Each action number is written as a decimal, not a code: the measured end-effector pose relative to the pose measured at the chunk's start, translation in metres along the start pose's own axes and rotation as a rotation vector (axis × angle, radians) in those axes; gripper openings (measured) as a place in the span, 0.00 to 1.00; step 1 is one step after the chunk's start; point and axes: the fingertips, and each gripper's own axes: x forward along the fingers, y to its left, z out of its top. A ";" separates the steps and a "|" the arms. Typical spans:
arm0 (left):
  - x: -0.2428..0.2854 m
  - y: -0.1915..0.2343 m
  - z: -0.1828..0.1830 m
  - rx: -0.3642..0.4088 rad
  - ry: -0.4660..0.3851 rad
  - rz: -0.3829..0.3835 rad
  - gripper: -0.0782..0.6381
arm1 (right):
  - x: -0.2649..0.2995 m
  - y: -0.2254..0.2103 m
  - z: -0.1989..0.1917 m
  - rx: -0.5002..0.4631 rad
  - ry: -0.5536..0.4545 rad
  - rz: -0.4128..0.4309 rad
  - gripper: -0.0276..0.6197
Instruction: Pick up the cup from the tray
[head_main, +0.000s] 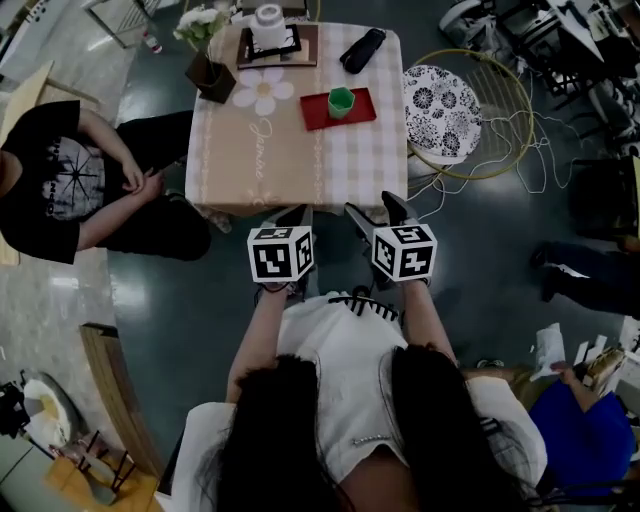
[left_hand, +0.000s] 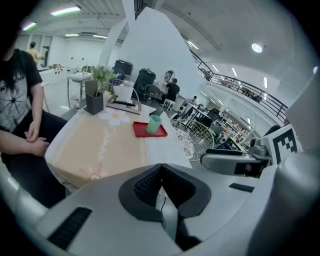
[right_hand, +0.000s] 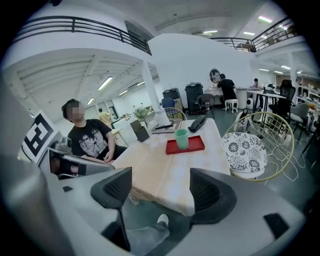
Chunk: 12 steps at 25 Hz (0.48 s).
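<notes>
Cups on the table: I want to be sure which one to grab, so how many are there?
1. The green cup stands upright on the red tray, right of the middle of the table. Another could hide behind the white pot at the far edge.

The table (head_main: 300, 165) is left bare before the red tray (head_main: 312, 112). It is flanked by a seated person (head_main: 55, 190) and a patterned chair (head_main: 440, 108).

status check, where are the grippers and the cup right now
Left hand-held gripper shut, empty; right hand-held gripper open, empty. Green cup upright on red tray, untouched. Tabletop between looks clear.
</notes>
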 end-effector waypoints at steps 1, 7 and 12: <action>0.003 0.005 0.008 -0.001 0.005 -0.001 0.12 | 0.007 0.000 0.007 0.002 -0.001 -0.002 0.58; 0.024 0.034 0.056 0.012 0.019 -0.015 0.12 | 0.051 -0.007 0.051 -0.038 0.006 -0.031 0.59; 0.041 0.051 0.083 0.045 0.049 -0.043 0.12 | 0.082 -0.014 0.076 -0.087 0.021 -0.063 0.60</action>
